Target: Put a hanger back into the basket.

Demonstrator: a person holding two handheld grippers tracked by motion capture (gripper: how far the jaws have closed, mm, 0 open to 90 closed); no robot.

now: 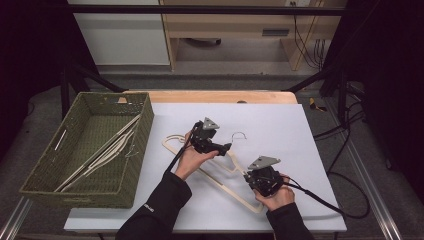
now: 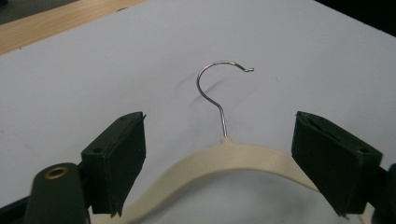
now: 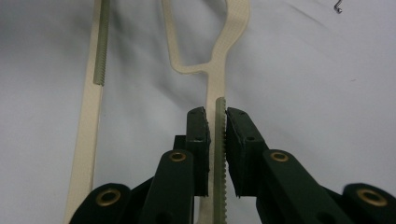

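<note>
A cream hanger (image 1: 229, 190) with a wire hook (image 1: 239, 135) lies flat on the white mat. My left gripper (image 1: 226, 147) hovers low over its neck. In the left gripper view the left gripper (image 2: 219, 140) stands open, its pads (image 2: 119, 158) on either side of the hanger's top curve (image 2: 233, 156) just below the hook (image 2: 215, 88), without touching it. My right gripper (image 1: 248, 176) is at the hanger's right shoulder. In the right gripper view the right gripper (image 3: 216, 114) is shut on the hanger's arm (image 3: 218, 135), which carries a green ribbed strip.
A green woven basket (image 1: 145, 125) stands at the left of the table with other cream hangers (image 1: 100, 152) lying in it. The white mat (image 1: 280, 120) covers the table up to a wooden strip at the back. A black cable (image 1: 325, 205) trails off to the right.
</note>
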